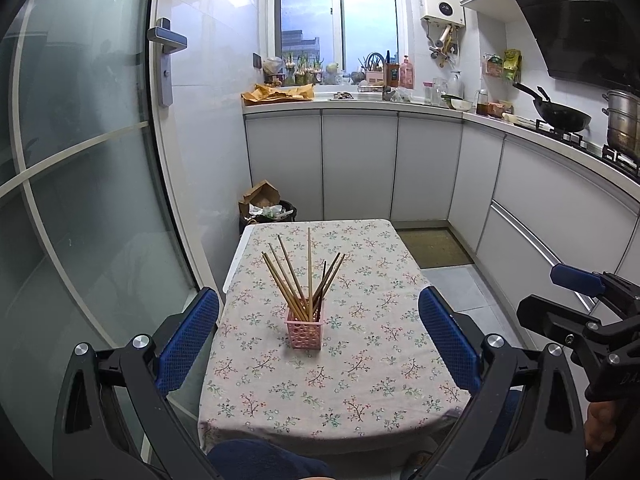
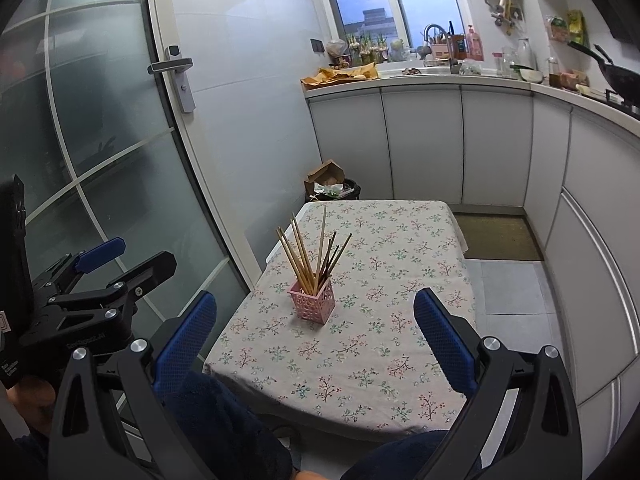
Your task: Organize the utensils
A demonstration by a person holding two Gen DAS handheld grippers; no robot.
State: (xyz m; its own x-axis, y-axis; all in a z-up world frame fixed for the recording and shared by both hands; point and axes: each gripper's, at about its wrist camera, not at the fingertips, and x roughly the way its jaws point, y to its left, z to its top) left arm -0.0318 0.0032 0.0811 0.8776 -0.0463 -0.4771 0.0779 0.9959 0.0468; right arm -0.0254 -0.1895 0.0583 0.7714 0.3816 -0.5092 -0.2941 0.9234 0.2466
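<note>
Standing upright and fanned in the pink holder mid-table, the chopsticks lie dead ahead of the left gripper, nearer than the right gripper; both are spread, empty.

Left gripper held level, its blue-padded fingers spread wide and holding nothing. Right gripper likewise agape, beside it at similar height.
</note>
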